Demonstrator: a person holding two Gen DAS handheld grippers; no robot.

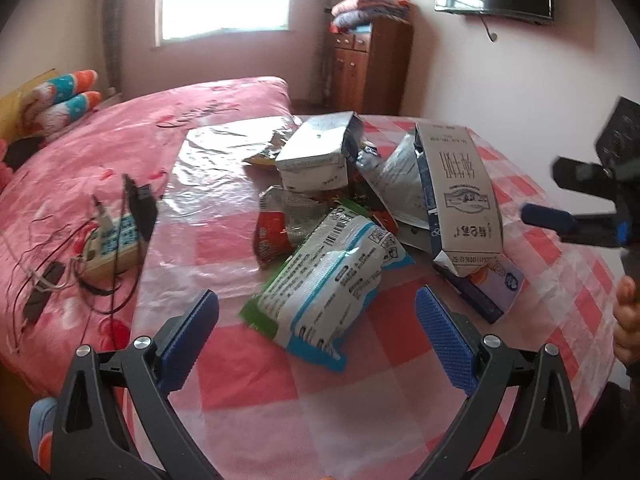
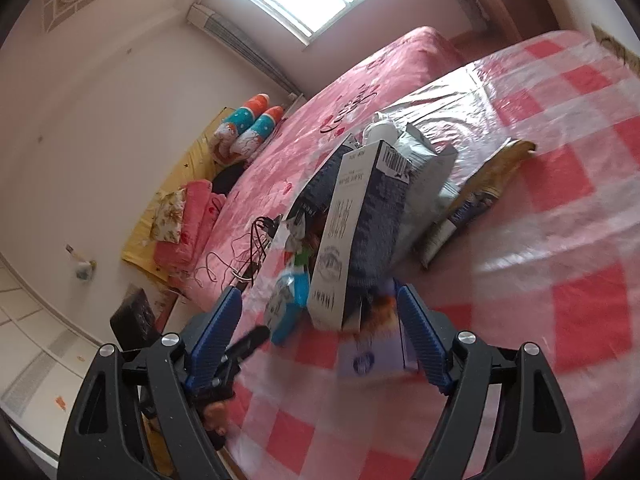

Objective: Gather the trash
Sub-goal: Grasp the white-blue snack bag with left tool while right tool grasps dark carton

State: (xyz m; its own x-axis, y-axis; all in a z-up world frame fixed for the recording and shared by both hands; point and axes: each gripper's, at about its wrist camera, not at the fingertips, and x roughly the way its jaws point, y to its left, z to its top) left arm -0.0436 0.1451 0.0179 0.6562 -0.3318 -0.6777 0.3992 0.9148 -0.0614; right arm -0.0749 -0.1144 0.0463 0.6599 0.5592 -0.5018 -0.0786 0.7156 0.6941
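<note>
Reaching in: I held two grippers over a pile of trash on a table covered in a pink checked cloth [image 1: 280, 400].
Left gripper [image 1: 318, 338]: my blue pads stood wide apart with nothing between them, hovering just short of the pile.
Nearest trash: a white, green and blue snack bag [image 1: 332, 276] lay flat right ahead of my left jaws, its near end reaching between the fingertips without touching them.
Right gripper [image 2: 320, 318]: my jaws were fairly wide and gripped nothing; the foot of a tall milk carton [image 2: 340, 236] sat just in front of the gap, blurred.
Beside the carton: a small purple-and-white box [image 1: 486, 284] lay at its foot.
Middle of the pile: a red wrapper [image 1: 270, 236], a grey opened carton [image 1: 316, 156] and crumpled foil packets were heaped together.
Farther off: a pink bed [image 1: 120, 140] held a power strip [image 1: 114, 246] with tangled cords.
Step in hand: approach, as I judged it; nothing was yet picked up.
Next move: probably to lower each gripper round its nearest piece and close gently, since bags and cartons crush and slip.
</note>
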